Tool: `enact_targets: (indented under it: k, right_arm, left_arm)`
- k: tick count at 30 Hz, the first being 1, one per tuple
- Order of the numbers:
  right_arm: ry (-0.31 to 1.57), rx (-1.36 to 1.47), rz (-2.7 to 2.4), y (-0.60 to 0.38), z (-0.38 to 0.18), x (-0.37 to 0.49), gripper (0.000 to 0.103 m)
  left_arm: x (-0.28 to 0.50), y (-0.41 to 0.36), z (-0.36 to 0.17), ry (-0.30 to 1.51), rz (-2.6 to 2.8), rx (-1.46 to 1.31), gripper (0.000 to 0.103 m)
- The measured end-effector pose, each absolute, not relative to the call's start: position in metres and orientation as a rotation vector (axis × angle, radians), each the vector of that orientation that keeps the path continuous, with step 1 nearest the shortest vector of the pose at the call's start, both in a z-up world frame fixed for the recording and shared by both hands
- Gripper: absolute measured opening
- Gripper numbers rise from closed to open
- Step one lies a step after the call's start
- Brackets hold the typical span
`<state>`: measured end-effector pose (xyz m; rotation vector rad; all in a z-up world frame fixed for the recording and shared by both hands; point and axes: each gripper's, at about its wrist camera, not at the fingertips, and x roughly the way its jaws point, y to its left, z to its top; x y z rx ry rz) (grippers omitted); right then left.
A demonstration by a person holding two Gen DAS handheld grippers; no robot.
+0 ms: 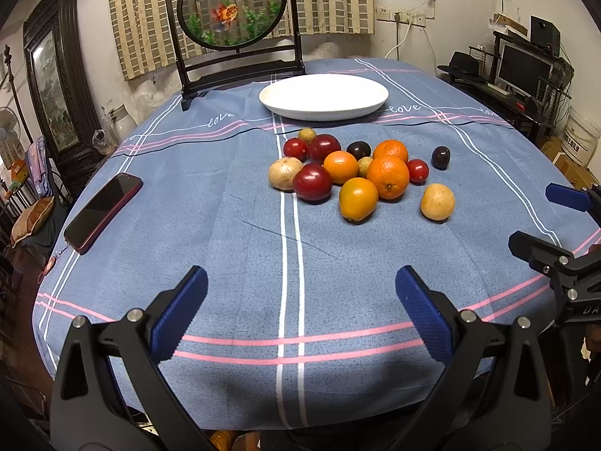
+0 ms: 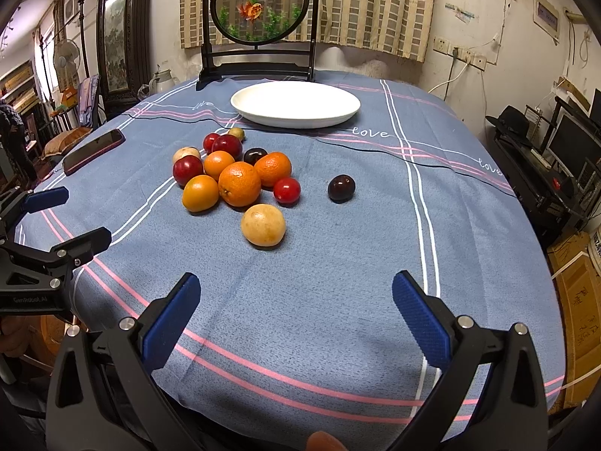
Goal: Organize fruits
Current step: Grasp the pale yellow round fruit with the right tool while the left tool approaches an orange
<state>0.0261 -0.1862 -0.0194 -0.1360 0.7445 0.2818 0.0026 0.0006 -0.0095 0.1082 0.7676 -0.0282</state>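
Woven blue cloth with pink and white stripes (image 1: 225, 263) covers the table. At bottom of frame, left gripper (image 1: 300, 312) and right gripper (image 2: 295, 315) hover with ribbed blue fingers apart, empty. Mid-frame lies the heap of smooth round fruits (image 1: 357, 173), none sorted; judged the opening step. Next move calls for closing on an outlying fruit. Beyond, upper centre, sits the glossy white oval plate (image 1: 323, 111), bare.
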Motion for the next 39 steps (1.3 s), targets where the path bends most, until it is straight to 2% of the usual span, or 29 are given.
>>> enact_targets:
  k: [8,13,18,20,22,25,27,32,36,39]
  right_arm:
    - [0.695,-0.002,0.418,-0.185,-0.035,0.033,0.102]
    - [0.743,-0.118,0.413,-0.164,-0.038,0.044,0.102]
    - [0.823,-0.080,0.428,-0.162,-0.045,0.070,0.102]
    - [0.843,-0.064,0.431,-0.163,-0.046,0.080,0.094]
    - [0.856,-0.072,0.414,-0.163,-0.046,0.088,0.079]
    - [0.890,-0.087,0.417,-0.160,-0.048,0.101,0.067]
    - [0.904,-0.085,0.421,-0.159,-0.049,0.105,0.062]
    - [0.925,-0.100,0.430,-0.154,-0.054,0.114,0.059]
    - [0.929,-0.103,0.452,-0.153,-0.056,0.117,0.041]
    - [0.920,-0.085,0.461,-0.155,-0.056,0.117,0.040]
  left_arm:
    - [0.010,0.010,-0.023,0.806,-0.026,0.074,0.101]
    - [0.016,0.018,-0.030,0.803,-0.041,0.052,0.101]
    - [0.030,0.025,-0.040,0.832,-0.080,0.019,0.101]
    - [0.033,0.026,-0.041,0.828,-0.081,0.016,0.101]
    - [0.037,0.027,-0.041,0.814,-0.085,0.018,0.101]
    - [0.041,0.028,-0.040,0.793,-0.081,0.023,0.101]
    - [0.046,0.029,-0.042,0.798,-0.087,0.020,0.101]
    - [0.055,0.029,-0.044,0.819,-0.113,-0.002,0.101]
    - [0.063,0.026,-0.044,0.825,-0.146,-0.025,0.101]
    - [0.068,0.021,-0.042,0.828,-0.180,-0.026,0.097]
